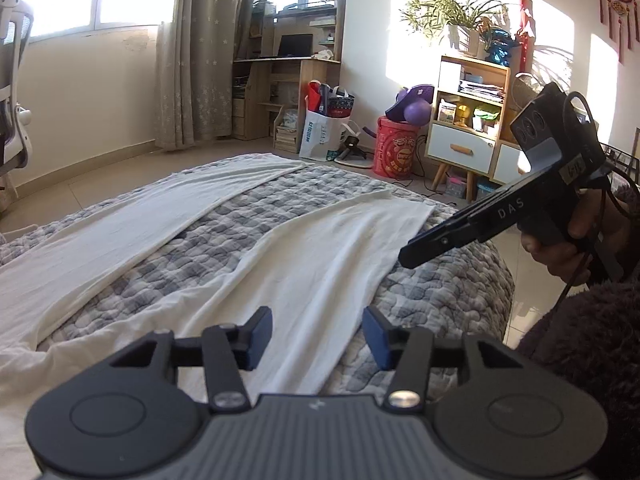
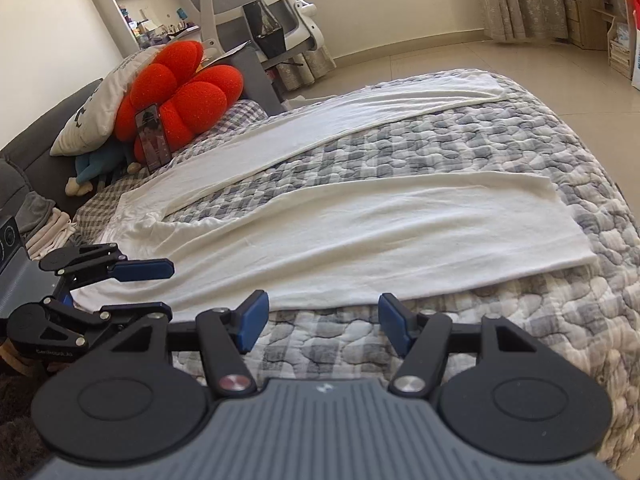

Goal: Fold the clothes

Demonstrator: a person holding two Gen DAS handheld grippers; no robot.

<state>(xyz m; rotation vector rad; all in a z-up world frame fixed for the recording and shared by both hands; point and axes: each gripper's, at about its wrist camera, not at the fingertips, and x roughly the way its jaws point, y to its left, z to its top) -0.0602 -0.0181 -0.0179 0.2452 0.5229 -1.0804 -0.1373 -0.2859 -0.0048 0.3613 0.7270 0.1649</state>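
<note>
- Two white legs of a pair of trousers (image 2: 400,224) lying spread flat in a V across the quilted bed (image 2: 440,152), waist end bunched toward the pillows, cuffs reaching toward the foot of the bed.
- Hovering low over the near leg: left gripper (image 1: 318,334), blue fingers (image 1: 262,330) standing wide apart, holding nothing.
- Hanging just off the near edge of the cloth: right gripper (image 2: 322,322), fingers (image 2: 252,320) likewise spread wide, gripping nothing, quilt showing in the gap.
- Showing too in the right wrist view: left gripper from the side, over the waist end, upper and lower fingers parted.
- Sitting well clear by the pillows: red flower cushion (image 2: 180,88) with a phone (image 2: 152,140) leaning against it.
- Reading the step, as a judgement: garment laid out flat, legs apart, no lengthwise fold in place; lining up for a pinch on the near leg.
- Calling for, most likely: closing on the near leg's edge at two points, one near the waist, one nearer the cuff, then lifting and carrying it over onto the far leg.
- Watching for thin fabric slipping, or quilt getting pinched along with it.
</note>
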